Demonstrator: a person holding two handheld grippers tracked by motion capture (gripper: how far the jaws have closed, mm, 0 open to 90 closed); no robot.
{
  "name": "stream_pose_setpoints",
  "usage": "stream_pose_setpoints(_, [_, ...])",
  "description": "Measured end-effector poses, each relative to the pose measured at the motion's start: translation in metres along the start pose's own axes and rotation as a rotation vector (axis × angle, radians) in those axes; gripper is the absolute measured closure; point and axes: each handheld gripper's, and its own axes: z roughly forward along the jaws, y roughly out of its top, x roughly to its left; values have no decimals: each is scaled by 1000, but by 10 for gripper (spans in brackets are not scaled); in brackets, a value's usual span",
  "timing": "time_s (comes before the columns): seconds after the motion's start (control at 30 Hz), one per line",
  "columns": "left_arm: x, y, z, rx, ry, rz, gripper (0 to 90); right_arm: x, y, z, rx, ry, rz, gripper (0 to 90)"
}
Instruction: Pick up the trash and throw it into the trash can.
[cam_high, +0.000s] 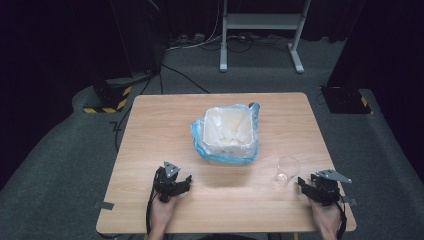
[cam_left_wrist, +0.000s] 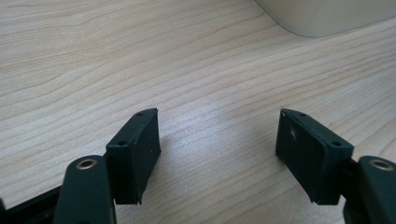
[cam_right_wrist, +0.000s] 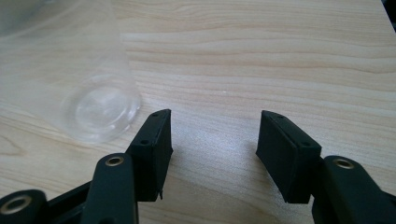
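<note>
Both grippers, left (cam_left_wrist: 217, 140) and right (cam_right_wrist: 212, 140), gape empty; clear cup (cam_right_wrist: 70, 70) stands upright.

1. Table (cam_high: 150, 130): light wood with darker grain lines.
2. Bin (cam_high: 228, 131): white, lined with a pale blue bag (cam_high: 198, 142).
3. Cup (cam_high: 286, 169): clear.
4. Both grippers' jaws: black.

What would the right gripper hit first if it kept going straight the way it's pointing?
Probably nothing: the right gripper is open over bare table, and the clear cup sits just left of its line. It might clip the cup; depth is unclear.
</note>
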Motion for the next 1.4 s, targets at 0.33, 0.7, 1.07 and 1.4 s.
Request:
stream_pose_setpoints(0.33, [0, 0, 0, 0, 1, 1, 301, 2, 1, -10, -26, 25, 9, 471])
stream_pose_setpoints(0.7, [0, 0, 0, 0, 1, 1, 301, -2, 2, -19, -49, 63, 31, 487])
stream_pose_setpoints(1.07, [0, 0, 0, 0, 0, 0, 301, -1, 7, -27, -70, 84, 39, 524])
stream_pose_setpoints(1.4, [0, 0, 0, 0, 1, 1, 301, -2, 13, -34, -84, 98, 35, 541])
